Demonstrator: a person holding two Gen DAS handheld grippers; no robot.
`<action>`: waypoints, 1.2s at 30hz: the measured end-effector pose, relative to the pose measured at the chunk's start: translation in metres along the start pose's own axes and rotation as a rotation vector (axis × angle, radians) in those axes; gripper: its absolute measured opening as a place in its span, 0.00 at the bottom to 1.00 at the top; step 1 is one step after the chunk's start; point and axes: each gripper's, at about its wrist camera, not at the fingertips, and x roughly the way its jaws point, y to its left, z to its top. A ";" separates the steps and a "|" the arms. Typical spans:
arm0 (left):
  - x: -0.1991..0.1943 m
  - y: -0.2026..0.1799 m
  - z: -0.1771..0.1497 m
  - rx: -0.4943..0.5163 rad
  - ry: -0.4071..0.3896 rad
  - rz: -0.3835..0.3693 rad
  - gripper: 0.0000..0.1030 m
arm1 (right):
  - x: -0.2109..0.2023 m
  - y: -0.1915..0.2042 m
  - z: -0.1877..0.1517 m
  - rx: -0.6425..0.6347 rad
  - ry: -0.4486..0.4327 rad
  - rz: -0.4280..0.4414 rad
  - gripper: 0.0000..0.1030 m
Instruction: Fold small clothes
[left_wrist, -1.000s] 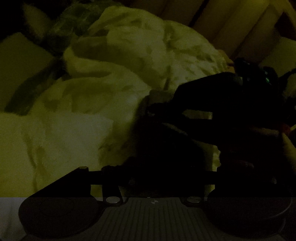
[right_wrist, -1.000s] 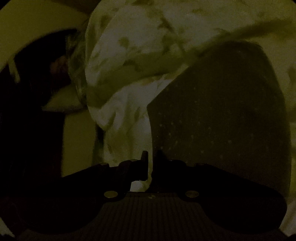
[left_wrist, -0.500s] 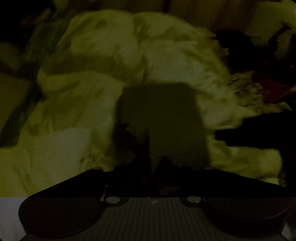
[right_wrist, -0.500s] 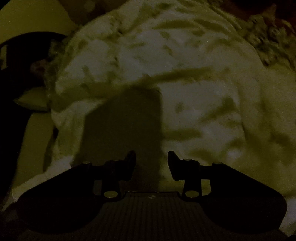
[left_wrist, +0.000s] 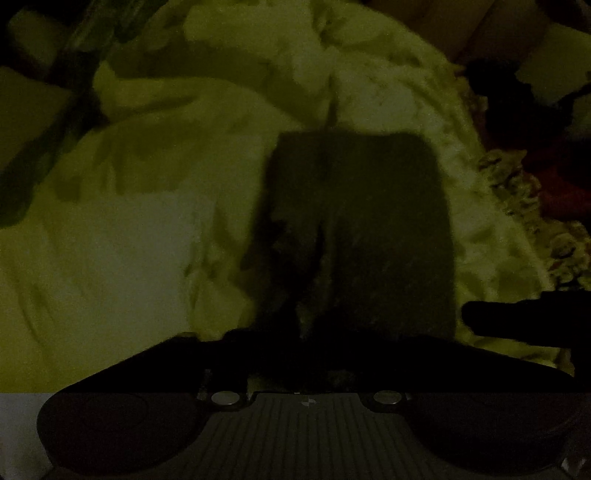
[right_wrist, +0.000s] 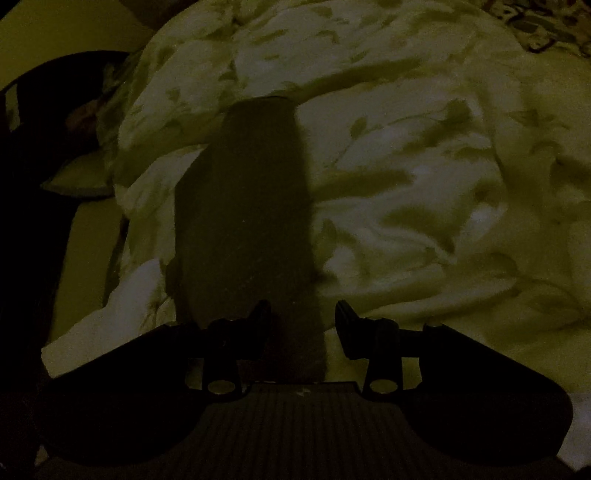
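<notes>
The scene is very dark. A small dark garment (left_wrist: 354, 229) lies folded on a pale leaf-patterned bedcover (left_wrist: 122, 258). In the left wrist view my left gripper (left_wrist: 306, 332) is at its near edge, jaws close together and lost in the dark, apparently pinching the cloth. In the right wrist view the same dark garment (right_wrist: 251, 221) lies as a long strip on the bedcover (right_wrist: 424, 184). My right gripper (right_wrist: 303, 317) is open just above its near end, holding nothing.
A patterned cloth edge (left_wrist: 524, 206) and dark items (left_wrist: 546, 122) lie at the right in the left wrist view. The right gripper's finger (left_wrist: 517, 321) pokes in from the right. A dark drop (right_wrist: 33, 221) lies left of the bed.
My right gripper opened and let go of the dark garment, which now lies flat. The left gripper shut on the garment's near edge and moved closer over it.
</notes>
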 end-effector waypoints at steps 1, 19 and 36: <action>-0.007 0.001 0.002 -0.005 -0.016 -0.018 1.00 | 0.000 0.000 0.000 -0.003 -0.001 0.006 0.47; 0.037 0.029 0.034 -0.057 0.124 -0.256 1.00 | 0.010 -0.015 0.047 0.064 -0.015 0.128 0.69; 0.071 0.011 0.034 -0.125 0.202 -0.258 1.00 | 0.070 -0.033 0.039 0.243 0.032 0.246 0.66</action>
